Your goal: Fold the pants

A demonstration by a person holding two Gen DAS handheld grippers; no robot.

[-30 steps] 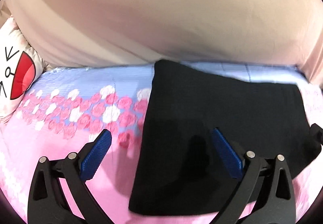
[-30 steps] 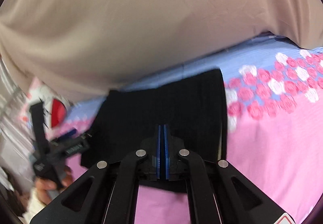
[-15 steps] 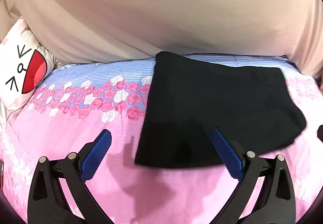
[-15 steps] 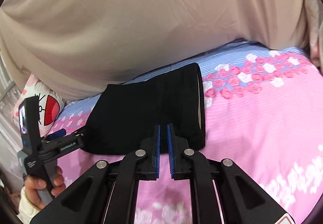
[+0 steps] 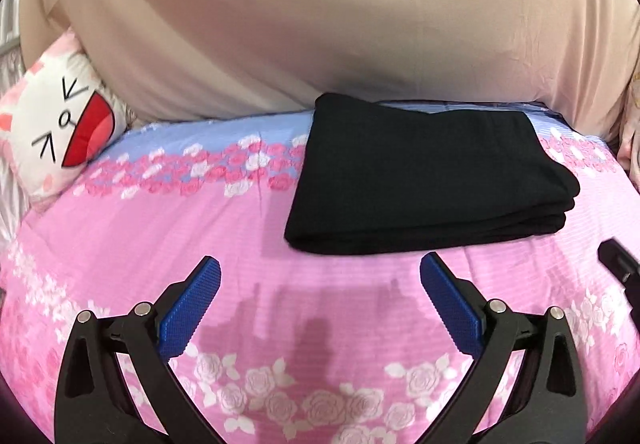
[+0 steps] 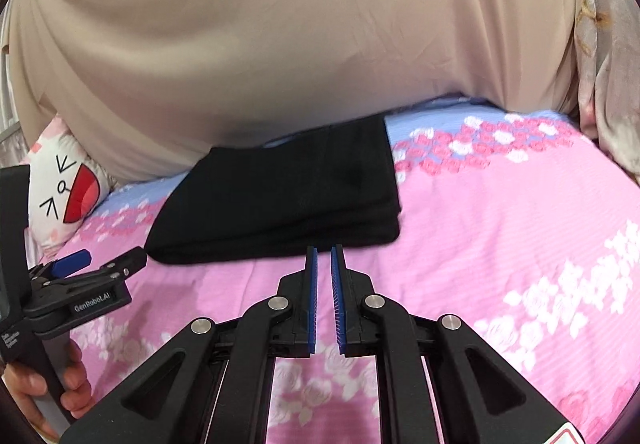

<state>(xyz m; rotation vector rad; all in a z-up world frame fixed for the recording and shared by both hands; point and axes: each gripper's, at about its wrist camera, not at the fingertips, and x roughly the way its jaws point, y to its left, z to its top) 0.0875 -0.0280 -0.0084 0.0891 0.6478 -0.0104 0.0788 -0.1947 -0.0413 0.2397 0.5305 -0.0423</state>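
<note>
The black pants (image 5: 420, 179) lie folded into a thick rectangle on the pink rose-print bedspread (image 5: 160, 236), their stacked layers showing along the near right edge. My left gripper (image 5: 320, 260) is wide open and empty, hovering over bare bedspread just short of the pants' near edge. From the right wrist view, the pants (image 6: 288, 195) lie straight ahead. My right gripper (image 6: 324, 250) stops just short of their near edge, its blue pads a narrow gap apart with nothing between them. The left gripper (image 6: 106, 260) shows at the left, held by a hand (image 6: 36, 396).
A big beige draped cloth (image 5: 320, 23) rises right behind the pants. A white cartoon-face pillow (image 5: 60, 131) leans at the far left. Pale patterned fabric (image 6: 600, 43) hangs at the far right. Bedspread stretches open to the right of the pants (image 6: 500, 224).
Both grippers have drawn back from the pants, which now lie further ahead and untouched. The right gripper's pads went from pressed together to slightly apart. The left gripper stayed wide open.
</note>
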